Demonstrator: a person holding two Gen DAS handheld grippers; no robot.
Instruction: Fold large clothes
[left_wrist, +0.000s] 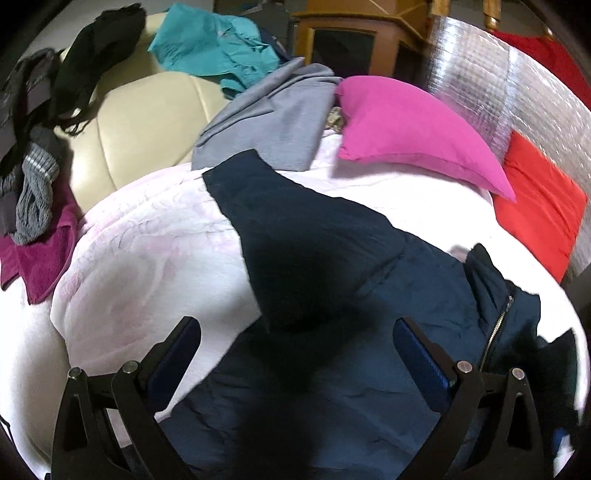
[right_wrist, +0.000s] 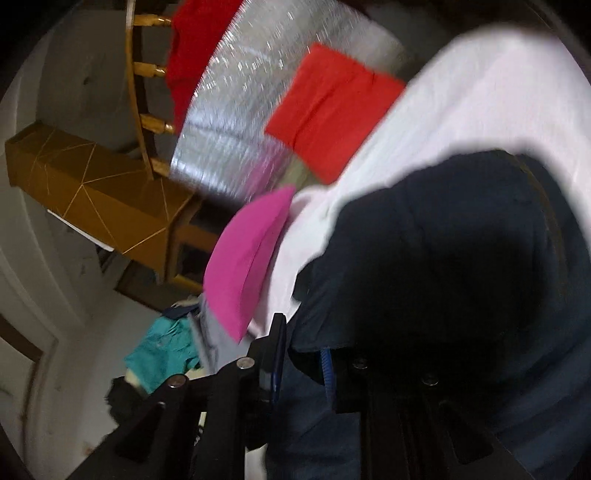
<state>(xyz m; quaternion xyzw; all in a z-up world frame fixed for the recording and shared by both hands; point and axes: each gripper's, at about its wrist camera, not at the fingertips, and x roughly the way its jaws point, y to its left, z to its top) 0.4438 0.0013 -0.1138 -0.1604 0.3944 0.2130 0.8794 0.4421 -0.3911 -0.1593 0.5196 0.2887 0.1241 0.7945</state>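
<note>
A large navy zip-up jacket (left_wrist: 332, 258) lies spread on a white blanket (left_wrist: 147, 258), one sleeve reaching toward the far side and its zipper (left_wrist: 496, 325) at the right. My left gripper (left_wrist: 297, 332) is open, hovering just above the jacket's near part with nothing between its fingers. In the right wrist view my right gripper (right_wrist: 306, 354) is shut on a fold of the navy jacket (right_wrist: 443, 258), which drapes over and hides its right finger; the left finger (right_wrist: 275, 350) shows. The view is tilted and blurred.
A magenta pillow (left_wrist: 413, 136) and a red cushion (left_wrist: 535, 210) lie at the far right against a silver foil panel (left_wrist: 517, 85). A grey garment (left_wrist: 273, 122), teal clothes (left_wrist: 214, 44), black and striped clothes (left_wrist: 37, 177) lie on a cream sofa (left_wrist: 147, 122). A wooden cabinet (right_wrist: 99, 192) stands behind.
</note>
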